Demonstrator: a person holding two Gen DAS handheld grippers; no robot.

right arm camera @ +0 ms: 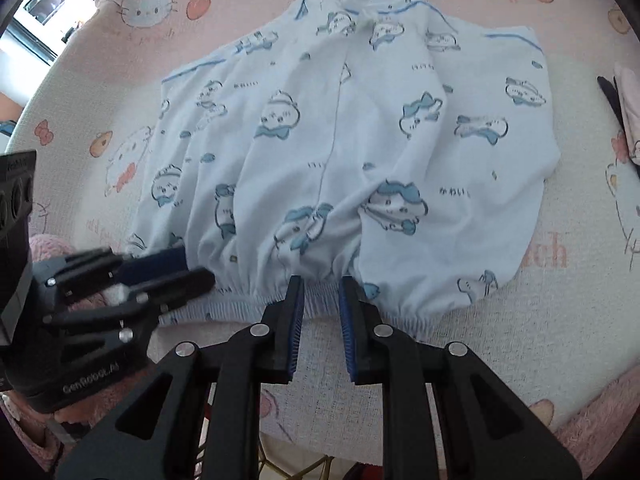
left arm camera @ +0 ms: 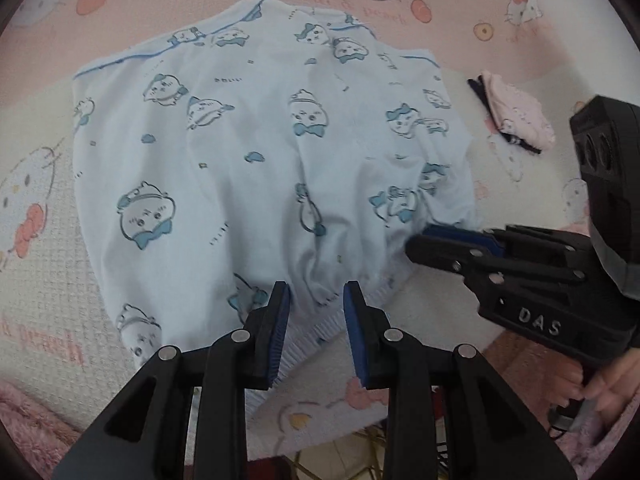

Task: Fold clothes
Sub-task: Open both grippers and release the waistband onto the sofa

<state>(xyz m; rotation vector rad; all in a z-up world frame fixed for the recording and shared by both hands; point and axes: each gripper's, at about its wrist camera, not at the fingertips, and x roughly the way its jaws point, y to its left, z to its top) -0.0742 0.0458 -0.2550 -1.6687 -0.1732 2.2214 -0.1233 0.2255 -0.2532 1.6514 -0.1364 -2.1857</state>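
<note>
A pale blue garment (left arm camera: pixel 260 152) with cartoon prints lies spread on the pink Hello Kitty cover; it also shows in the right wrist view (right arm camera: pixel 352 140). Its ribbed elastic hem (right arm camera: pixel 320 292) faces me. My left gripper (left arm camera: pixel 317 294) is open, its fingers straddling the hem near the left end. My right gripper (right arm camera: pixel 321 290) is open, its fingers straddling the hem near the middle. Each gripper appears in the other's view: the right one (left arm camera: pixel 456 244) and the left one (right arm camera: pixel 176 268), both with a visible gap between the pads.
A small folded pink and dark garment (left arm camera: pixel 516 116) lies at the right on the cover (left arm camera: pixel 480 320); its edge shows in the right wrist view (right arm camera: pixel 628 108). A fluffy pink blanket (left arm camera: pixel 28 420) borders the near edge. A window (right arm camera: pixel 40 8) is at the far left.
</note>
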